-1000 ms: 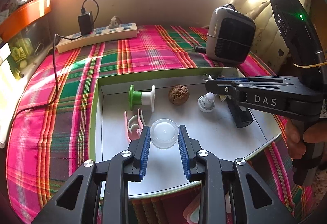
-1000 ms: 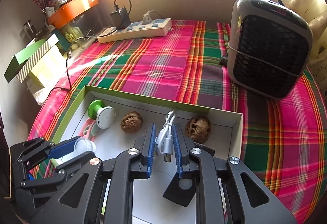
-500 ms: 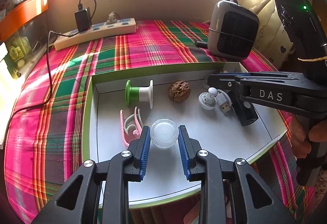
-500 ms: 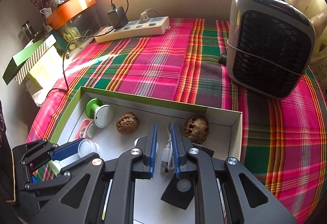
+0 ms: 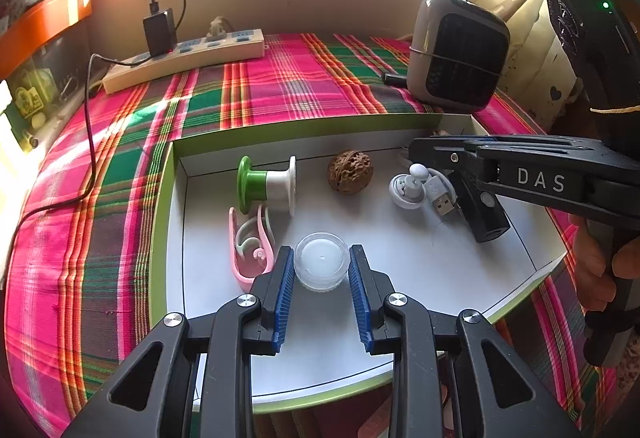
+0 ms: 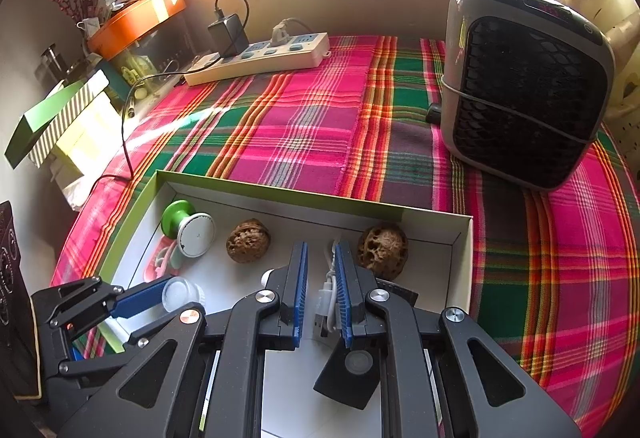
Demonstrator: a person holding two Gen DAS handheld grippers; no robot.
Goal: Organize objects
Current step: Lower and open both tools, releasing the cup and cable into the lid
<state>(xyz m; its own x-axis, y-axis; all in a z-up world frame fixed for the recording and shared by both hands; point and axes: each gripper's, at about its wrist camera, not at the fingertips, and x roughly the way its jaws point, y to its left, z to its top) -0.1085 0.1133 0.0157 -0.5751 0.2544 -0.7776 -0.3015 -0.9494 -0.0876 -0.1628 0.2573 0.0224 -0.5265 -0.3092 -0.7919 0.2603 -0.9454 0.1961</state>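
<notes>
Two grippers at work inside a shallow white box with a green rim (image 5: 166,238) on the plaid-covered table (image 5: 280,86).

The left gripper (image 5: 321,270) has its fingers partly open, closed on a small round translucent plastic pot (image 5: 321,266) in the box's near part. The right gripper (image 6: 321,278) has its fingers nearly together, pinching a coiled white USB cable (image 6: 329,292) between two brown walnuts (image 6: 248,240).
</notes>
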